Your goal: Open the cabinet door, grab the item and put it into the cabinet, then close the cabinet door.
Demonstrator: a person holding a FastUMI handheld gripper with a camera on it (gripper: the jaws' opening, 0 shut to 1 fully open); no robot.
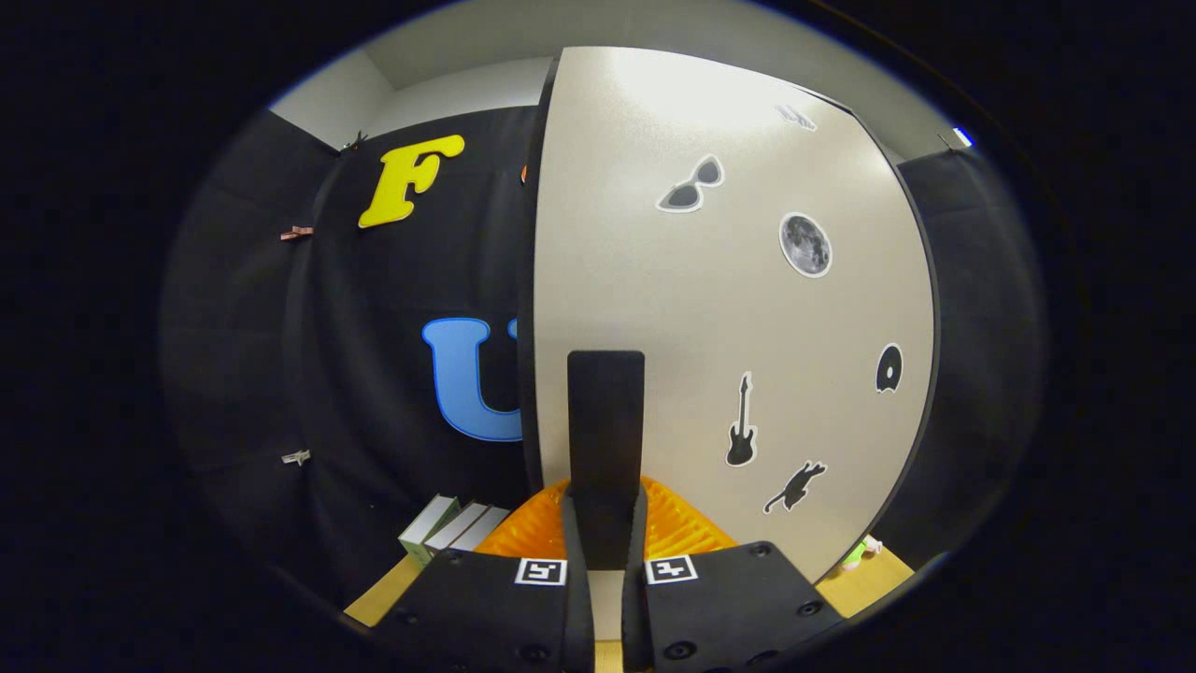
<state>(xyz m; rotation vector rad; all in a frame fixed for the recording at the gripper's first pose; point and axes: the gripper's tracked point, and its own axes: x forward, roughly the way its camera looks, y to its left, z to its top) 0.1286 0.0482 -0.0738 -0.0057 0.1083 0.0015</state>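
Gripper view: jaws (pixel 605 561) drawn nearly together, both fingers (pixel 572 551) pressed against the sides of a dark upright handle (pixel 605 421) held between them. Handle fixed flat on the pale cabinet door (pixel 691 308), close to the door's left edge, rising from between the fingertips and ending in a squared top. Behind the fingertips, at the foot of the door — a ribbed orange piece (pixel 677 523), spread to either side of the handle; what it belongs to cannot be told.

Door face large and close ahead, edged in dark trim, stuck with several decals: sunglasses (pixel 691 185) up high, a moon disc (pixel 805 245) to their right, a guitar (pixel 741 421) lower down beside the handle, a cat shape (pixel 796 486) below it, a small record shape (pixel 889 367) near the right edge.

Left of the door, low down — a few pale boxes (pixel 453 528) lying side by side on a light wooden table (pixel 383 594), just beyond the left finger. Right of the door's lower corner, a small green and pink thing (pixel 860 553) on the same table, too small to make out. Black cloth wall (pixel 355 374) behind on the left, continuing right of the door.
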